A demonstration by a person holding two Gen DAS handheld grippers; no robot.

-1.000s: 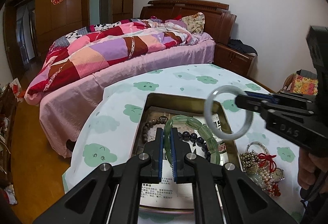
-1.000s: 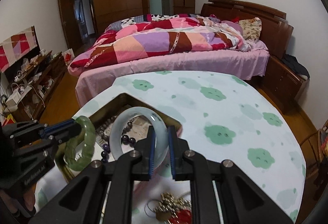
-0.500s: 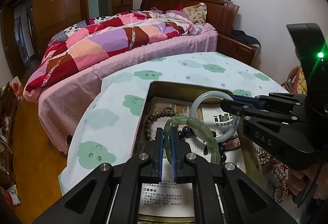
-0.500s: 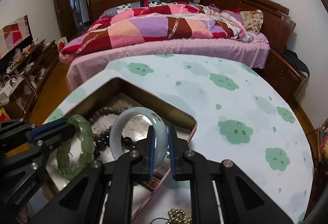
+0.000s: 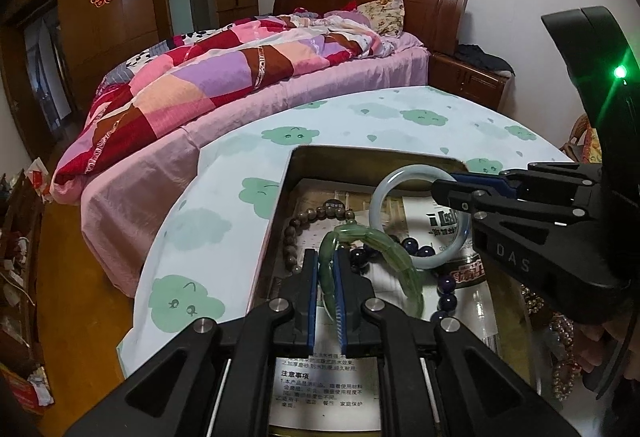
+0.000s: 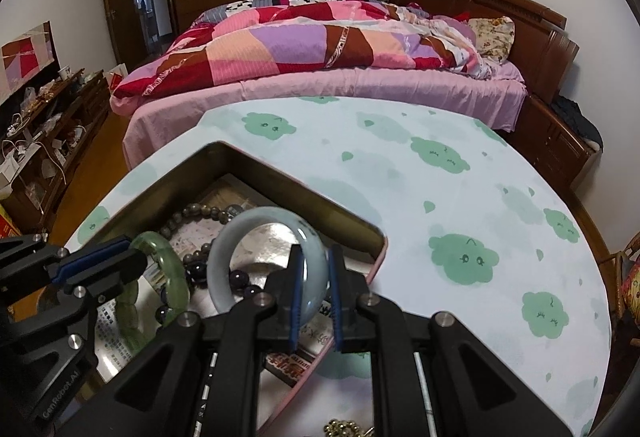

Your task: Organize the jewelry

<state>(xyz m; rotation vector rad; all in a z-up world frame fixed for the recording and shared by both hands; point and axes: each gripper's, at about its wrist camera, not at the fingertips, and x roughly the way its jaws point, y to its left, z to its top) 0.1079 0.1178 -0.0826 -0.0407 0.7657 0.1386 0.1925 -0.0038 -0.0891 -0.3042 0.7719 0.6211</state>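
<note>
The left gripper (image 5: 325, 269) is clamped on a green jade bangle (image 5: 394, 251). The right gripper (image 6: 315, 273) grips a pale bluish-white bangle (image 6: 240, 237); both hang over the open metal tin (image 5: 360, 153) holding bead bracelets (image 5: 316, 215).

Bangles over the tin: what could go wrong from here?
1. The pale bangle is pinched only at its rim by the right gripper; it may slip and hit the tin.
2. The green bangle, held by the left gripper, sits close to the pale one; they could knock together.
3. Either could land on the bead bracelets and tangle.
</note>
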